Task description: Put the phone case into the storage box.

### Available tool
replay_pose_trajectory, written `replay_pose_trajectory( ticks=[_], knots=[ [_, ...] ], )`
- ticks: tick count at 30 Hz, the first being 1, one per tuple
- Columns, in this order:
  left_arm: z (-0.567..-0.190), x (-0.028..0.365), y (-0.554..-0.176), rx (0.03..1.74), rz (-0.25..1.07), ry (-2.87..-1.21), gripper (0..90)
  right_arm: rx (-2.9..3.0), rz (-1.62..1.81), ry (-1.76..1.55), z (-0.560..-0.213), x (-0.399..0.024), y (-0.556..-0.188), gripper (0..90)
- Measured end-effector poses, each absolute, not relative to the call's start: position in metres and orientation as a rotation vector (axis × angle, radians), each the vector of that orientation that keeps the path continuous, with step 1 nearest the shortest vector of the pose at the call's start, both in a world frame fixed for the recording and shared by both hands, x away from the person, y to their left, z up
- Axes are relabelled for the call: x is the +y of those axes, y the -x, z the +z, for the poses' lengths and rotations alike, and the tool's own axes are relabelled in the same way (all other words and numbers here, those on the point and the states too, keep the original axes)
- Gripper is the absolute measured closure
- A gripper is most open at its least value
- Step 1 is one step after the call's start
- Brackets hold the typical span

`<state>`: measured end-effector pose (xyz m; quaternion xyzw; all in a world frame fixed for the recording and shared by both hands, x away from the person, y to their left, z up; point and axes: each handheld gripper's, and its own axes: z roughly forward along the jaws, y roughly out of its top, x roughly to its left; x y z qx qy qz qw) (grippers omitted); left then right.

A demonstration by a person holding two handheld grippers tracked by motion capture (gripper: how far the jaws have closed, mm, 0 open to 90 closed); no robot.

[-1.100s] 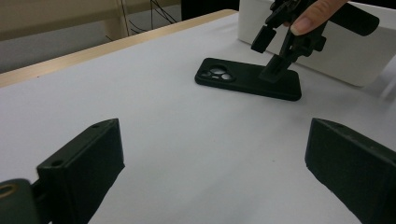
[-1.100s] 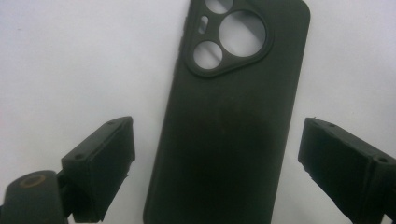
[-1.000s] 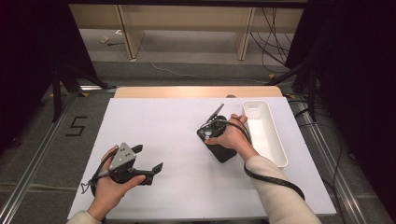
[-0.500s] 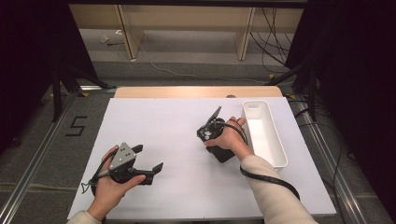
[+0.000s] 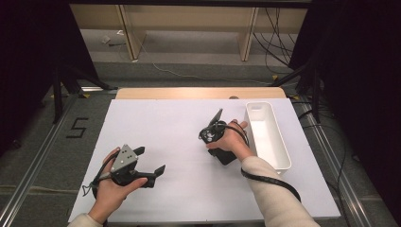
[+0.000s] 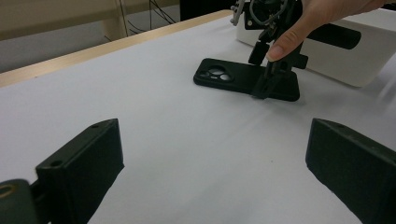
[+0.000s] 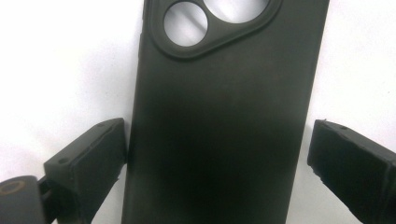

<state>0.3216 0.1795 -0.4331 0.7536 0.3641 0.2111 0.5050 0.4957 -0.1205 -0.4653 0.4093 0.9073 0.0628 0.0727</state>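
A black phone case lies flat on the white table top, camera cutout facing up. My right gripper points down at it and stands open, one jaw on each side of the case; the left jaw is close to the case's edge and the right jaw has a gap. In the high view the right gripper sits in the hand over the case. My left gripper rests open near the front left with nothing between its jaws. Looking along the left gripper, the case and the right gripper lie ahead.
A long white tray stands just right of the case, close to the right hand. The white table top has a wooden edge at the far side. Dark stands and cables lie beyond the table.
The right hand and its gripper have shifted very slightly over the case. The left gripper has stayed in place.
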Motion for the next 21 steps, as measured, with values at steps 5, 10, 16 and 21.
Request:
replay_pose_trajectory(
  ticks=[5,10,16,21],
  knots=[
    [-0.4331,0.1794,-0.3216,0.875,0.511,-1.822,3.8,2.735,0.184,-1.245,-0.4662,-0.1212,-0.4976,5.3],
    [-0.4331,0.1794,-0.3216,0.874,0.511,-1.822,3.8,2.744,0.183,-1.256,-0.4666,-0.1221,-0.4987,6.3],
    [-0.4328,0.1794,-0.3214,0.876,0.513,-1.819,3.8,2.747,0.180,-1.271,-0.4659,-0.1211,-0.4988,7.9],
    [-0.4325,0.1799,-0.3214,0.878,0.514,-1.816,3.7,2.753,0.183,-1.290,-0.4666,-0.1220,-0.4997,8.3]
  ],
)
